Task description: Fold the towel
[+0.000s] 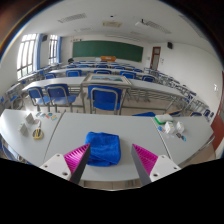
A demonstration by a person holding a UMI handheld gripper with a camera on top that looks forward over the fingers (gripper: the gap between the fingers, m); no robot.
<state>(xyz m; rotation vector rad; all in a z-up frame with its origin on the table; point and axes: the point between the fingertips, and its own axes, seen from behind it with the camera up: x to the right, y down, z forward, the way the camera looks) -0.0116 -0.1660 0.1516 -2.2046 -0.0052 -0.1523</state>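
A blue towel [103, 148] lies bunched in a rough folded heap on the grey table [60, 135], just ahead of my fingers and slightly toward the left one. My gripper [113, 160] is open, with its two pink pads [77, 157] spread wide on either side, and nothing is held between them. The left fingertip sits close to the towel's near left corner; the right finger is well apart from it.
A white item with green [170, 126] lies on the table to the right, and small objects [35, 124] to the left. Rows of desks with blue chairs [104, 98] stand beyond the table. A green chalkboard [106, 49] hangs on the far wall.
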